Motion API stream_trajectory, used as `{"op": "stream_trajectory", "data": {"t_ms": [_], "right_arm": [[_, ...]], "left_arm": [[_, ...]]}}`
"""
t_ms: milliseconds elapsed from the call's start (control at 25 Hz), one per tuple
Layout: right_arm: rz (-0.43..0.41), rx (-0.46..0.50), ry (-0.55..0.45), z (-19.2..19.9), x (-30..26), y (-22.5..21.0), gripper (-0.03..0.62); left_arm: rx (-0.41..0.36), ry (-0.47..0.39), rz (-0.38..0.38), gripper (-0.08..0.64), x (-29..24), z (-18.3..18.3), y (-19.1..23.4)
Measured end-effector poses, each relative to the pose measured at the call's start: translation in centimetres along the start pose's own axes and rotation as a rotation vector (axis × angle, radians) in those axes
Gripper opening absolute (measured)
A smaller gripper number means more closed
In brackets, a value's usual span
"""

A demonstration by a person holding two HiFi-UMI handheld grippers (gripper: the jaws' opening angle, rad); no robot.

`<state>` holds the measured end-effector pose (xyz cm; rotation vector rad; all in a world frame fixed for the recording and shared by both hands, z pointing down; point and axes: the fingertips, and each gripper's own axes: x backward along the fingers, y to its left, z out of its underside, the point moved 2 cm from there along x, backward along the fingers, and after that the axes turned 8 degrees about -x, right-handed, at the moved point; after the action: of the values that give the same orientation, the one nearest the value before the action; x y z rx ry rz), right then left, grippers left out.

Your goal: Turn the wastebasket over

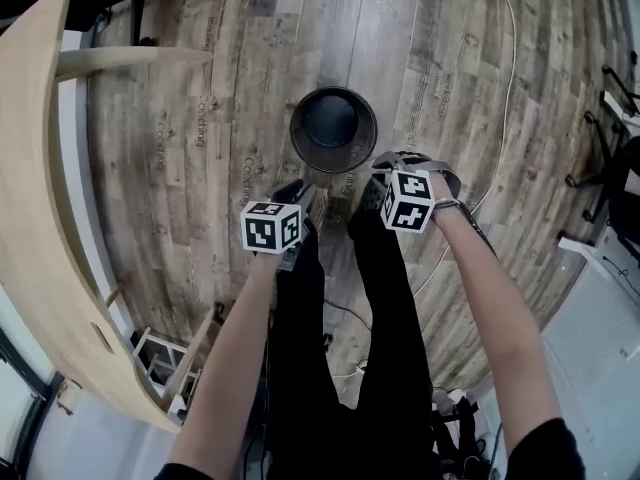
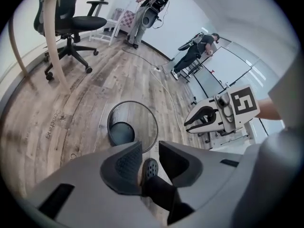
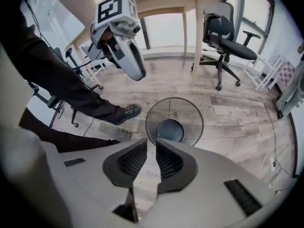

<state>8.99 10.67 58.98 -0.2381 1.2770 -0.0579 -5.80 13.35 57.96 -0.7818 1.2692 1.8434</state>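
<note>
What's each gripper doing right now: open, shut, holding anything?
Left gripper: open, jaws apart, nothing between them.
Right gripper: open by a narrow gap, empty; the wastebasket stands on the floor below, apart from both.

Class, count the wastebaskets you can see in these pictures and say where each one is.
1. The wastebasket stands upright on the wooden floor, open end up, just ahead of the person's legs. Others could be hidden behind furniture.

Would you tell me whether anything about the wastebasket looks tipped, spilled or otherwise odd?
Nothing stands out: the wire-mesh wastebasket stands upright on the wood floor, mouth up, empty, with nothing spilled around it.
</note>
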Motion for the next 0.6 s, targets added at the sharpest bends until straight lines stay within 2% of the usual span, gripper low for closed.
{"op": "stream_trajectory", "data": {"t_ms": [200,400,600], "right_arm": [[0.064,-0.099,-0.055,-1.5,6.5,-1.7,0.066],[0.079,-0.238,-0.173,-4.1,13.2,-1.8,0.061],[0.094,-0.347,-0.289,-6.8,19.1,-1.2,0.055]], "left_arm": [[0.011,-0.062,0.0,0.107,4.2,-3.3,-3.0],[0.0,-0.147,0.001,0.077,8.7,-6.8,-5.8],[0.072,-0.261,0.039,0.069,13.1,-10.4,-9.1]]}}
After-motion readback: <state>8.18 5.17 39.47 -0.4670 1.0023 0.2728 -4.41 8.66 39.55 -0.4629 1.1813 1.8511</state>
